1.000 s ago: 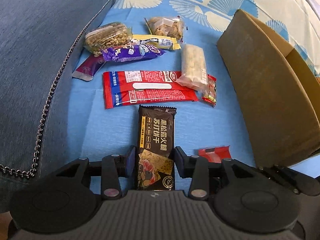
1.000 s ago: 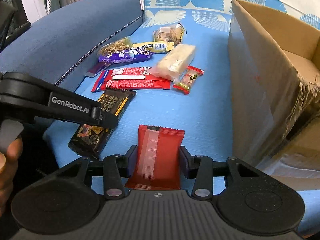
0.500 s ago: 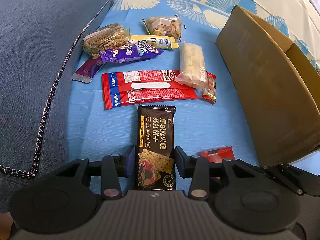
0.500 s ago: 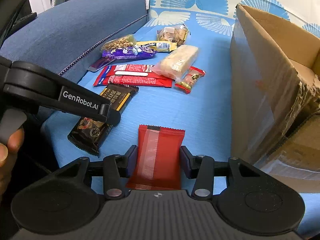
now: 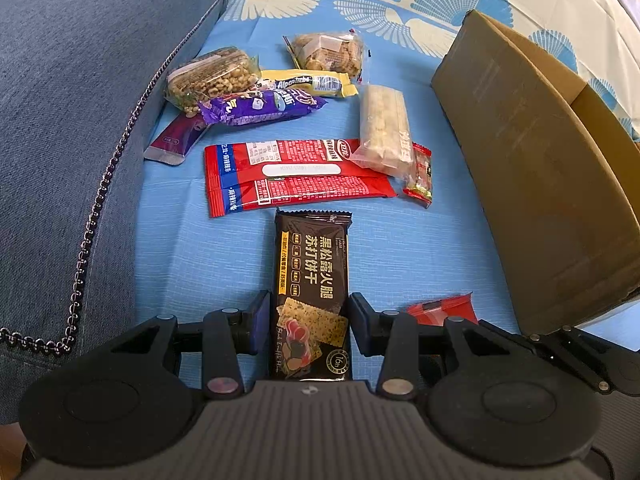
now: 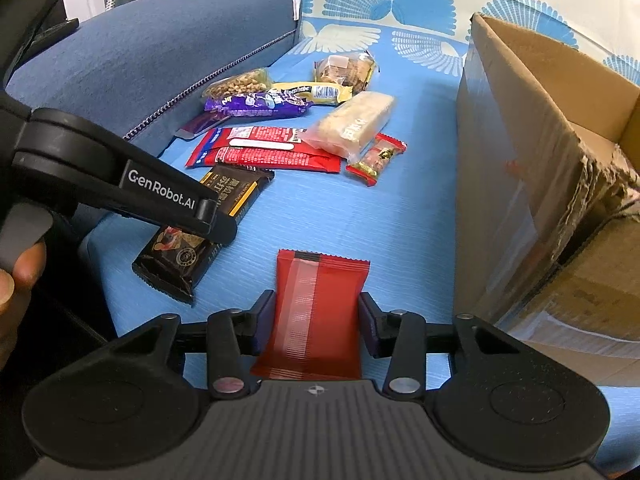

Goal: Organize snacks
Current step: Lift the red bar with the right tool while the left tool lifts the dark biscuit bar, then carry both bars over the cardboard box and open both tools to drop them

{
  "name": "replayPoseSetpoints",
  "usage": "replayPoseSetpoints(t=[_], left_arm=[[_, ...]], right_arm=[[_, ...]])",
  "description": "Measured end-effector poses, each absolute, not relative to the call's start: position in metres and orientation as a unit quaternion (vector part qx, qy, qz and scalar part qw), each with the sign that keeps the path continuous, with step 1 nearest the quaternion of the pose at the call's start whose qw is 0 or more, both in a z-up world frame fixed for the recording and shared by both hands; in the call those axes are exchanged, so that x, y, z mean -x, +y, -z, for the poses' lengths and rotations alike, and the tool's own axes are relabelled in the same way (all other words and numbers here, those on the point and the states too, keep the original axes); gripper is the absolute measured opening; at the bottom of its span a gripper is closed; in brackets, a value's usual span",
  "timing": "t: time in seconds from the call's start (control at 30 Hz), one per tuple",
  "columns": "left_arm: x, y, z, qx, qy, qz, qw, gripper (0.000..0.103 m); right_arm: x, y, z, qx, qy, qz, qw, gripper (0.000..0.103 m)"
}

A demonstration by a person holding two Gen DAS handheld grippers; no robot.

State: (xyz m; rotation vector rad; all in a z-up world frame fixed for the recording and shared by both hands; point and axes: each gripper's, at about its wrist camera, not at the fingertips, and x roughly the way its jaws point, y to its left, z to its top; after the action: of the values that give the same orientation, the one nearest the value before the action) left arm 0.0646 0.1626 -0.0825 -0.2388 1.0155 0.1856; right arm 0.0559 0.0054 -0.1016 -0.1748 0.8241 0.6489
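Red packet (image 5: 442, 311) mostly hidden, probably.

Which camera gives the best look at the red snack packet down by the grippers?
The right wrist view: the red packet fills the space between that gripper's fingers, almost fully visible. The left wrist view shows only a red corner behind the left gripper's linkage, beside the cardboard box.

My flat black cracker packet (image 5: 312, 292) and glossy red foil packet (image 6: 316, 312) lie near me on the blue sheet; other wrapped snacks (image 5: 296, 172) cluster beyond.
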Motion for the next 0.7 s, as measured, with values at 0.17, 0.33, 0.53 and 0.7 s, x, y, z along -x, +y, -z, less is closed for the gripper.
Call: replayPoseSetpoints(t=[0.17, 0.33, 0.53, 0.7], left_arm=[[-0.064, 0.163, 0.082, 0.117, 0.483, -0.086, 0.864, 0.042], [-0.063, 0.162, 0.081, 0.118, 0.478, -0.086, 0.866, 0.040], [-0.057, 0.167, 0.071, 0.143, 0.447, -0.074, 0.880, 0.039], [-0.047, 0.172, 0.060, 0.166, 0.407, -0.068, 0.895, 0.039]], right_arm=[[-0.054, 0.004, 0.099, 0.079, 0.386, -0.311, 0.865, 0.045], [-0.047, 0.003, 0.090, 0.081, 0.368, -0.319, 0.870, 0.045], [-0.038, 0.001, 0.074, 0.089, 0.335, -0.331, 0.878, 0.045], [-0.034, 0.000, 0.060, 0.086, 0.309, -0.342, 0.883, 0.044]])
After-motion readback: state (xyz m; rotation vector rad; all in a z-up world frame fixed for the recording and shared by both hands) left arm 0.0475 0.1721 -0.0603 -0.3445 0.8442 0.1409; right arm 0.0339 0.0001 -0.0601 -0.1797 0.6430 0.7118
